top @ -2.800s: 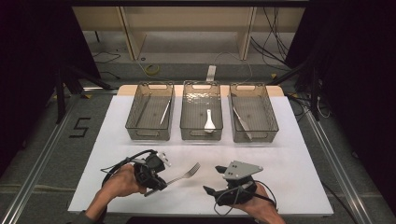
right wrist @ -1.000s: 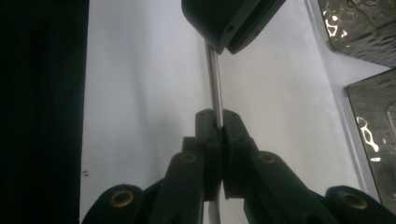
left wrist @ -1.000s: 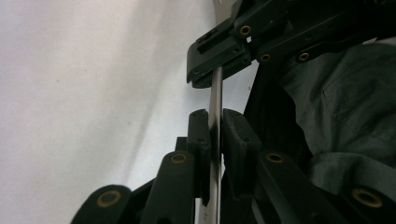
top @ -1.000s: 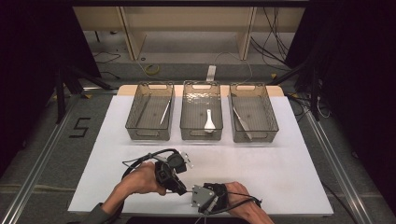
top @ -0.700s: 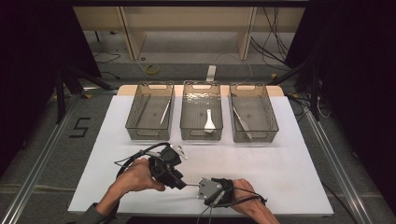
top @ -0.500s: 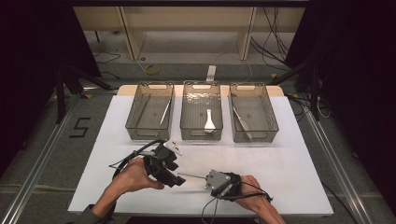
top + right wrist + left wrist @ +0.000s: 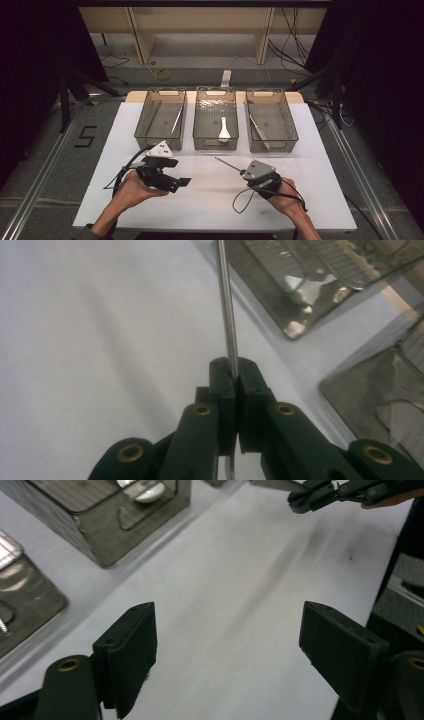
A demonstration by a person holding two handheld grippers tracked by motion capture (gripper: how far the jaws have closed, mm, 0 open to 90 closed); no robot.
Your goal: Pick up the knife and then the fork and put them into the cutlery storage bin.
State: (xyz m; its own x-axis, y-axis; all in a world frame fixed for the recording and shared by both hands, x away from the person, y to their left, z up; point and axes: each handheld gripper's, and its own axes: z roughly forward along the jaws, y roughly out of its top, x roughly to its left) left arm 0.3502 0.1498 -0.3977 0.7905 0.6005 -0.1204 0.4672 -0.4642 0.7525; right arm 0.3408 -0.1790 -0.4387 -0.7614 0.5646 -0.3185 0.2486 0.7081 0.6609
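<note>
A metal fork [image 7: 227, 164] sticks out toward the bins from my right gripper [image 7: 244, 173], which is shut on its end near the white table's front right. In the right gripper view the fork [image 7: 226, 305] is a thin edge-on shaft pinched between the closed jaws of the right gripper [image 7: 235, 365]. My left gripper [image 7: 182, 182] is low at the front left, and its jaws have just been opening. In the left gripper view the left gripper [image 7: 227, 630] has only bare table between its wide jaws. Beyond them is the right gripper [image 7: 305, 497].
Three clear grey bins stand in a row at the back of the table. The left bin [image 7: 145, 112] holds a thin utensil, the middle bin [image 7: 200, 112] a white spoon [image 7: 223, 131], and the right bin [image 7: 290, 120] a knife [image 7: 260, 131]. Dark floor surrounds the table.
The fork has passed from the left gripper to the right one. The left jaws have opened, and the two hands have drawn apart, the right one carrying the fork rightward.
</note>
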